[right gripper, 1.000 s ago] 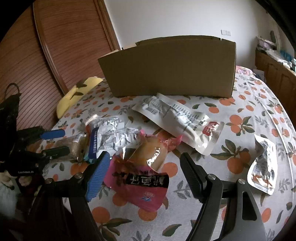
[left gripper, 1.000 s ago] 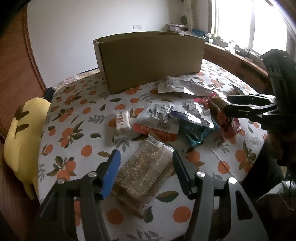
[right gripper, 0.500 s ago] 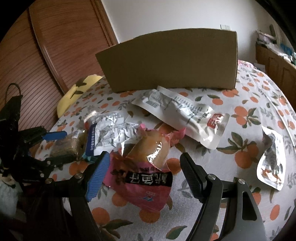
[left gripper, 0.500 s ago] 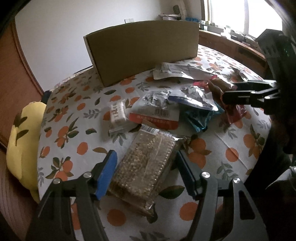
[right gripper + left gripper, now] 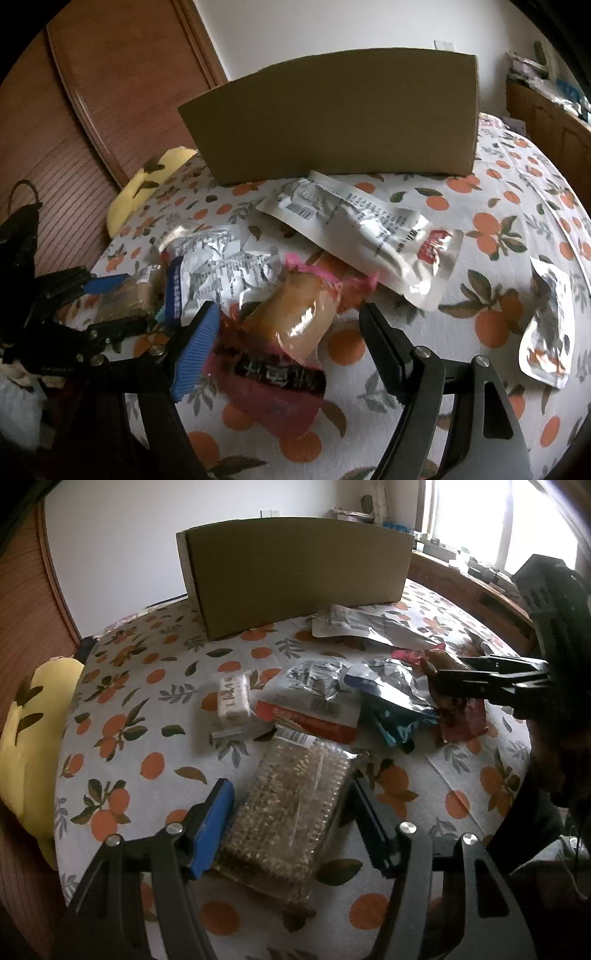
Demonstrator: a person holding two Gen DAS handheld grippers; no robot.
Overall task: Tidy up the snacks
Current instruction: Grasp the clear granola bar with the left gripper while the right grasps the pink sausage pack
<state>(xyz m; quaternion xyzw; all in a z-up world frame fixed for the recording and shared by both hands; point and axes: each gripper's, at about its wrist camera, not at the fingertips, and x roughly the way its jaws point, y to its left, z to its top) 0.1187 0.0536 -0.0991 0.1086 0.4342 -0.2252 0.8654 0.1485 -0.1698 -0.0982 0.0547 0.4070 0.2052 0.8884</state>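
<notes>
Orange-print cloth covers the counter (image 5: pixel 122 775); at its far side stands one cardboard box (image 5: pixel 295 576), its inside hidden, so nothing can be judged as sorted. Seven packets lie loose in front of it. Left tongs (image 5: pixel 291 812), jaws just closing slightly, straddle the seed-bar packet (image 5: pixel 291 805), a gap visible on the dark jaw's side: not yet gripped. Right tongs (image 5: pixel 288 332) stand parted around the pink packet (image 5: pixel 280 369), unclenched. Others: one long white pouch (image 5: pixel 369 236), one small bar (image 5: pixel 232 698), two silver-printed bags, one small pouch (image 5: pixel 546 339).
</notes>
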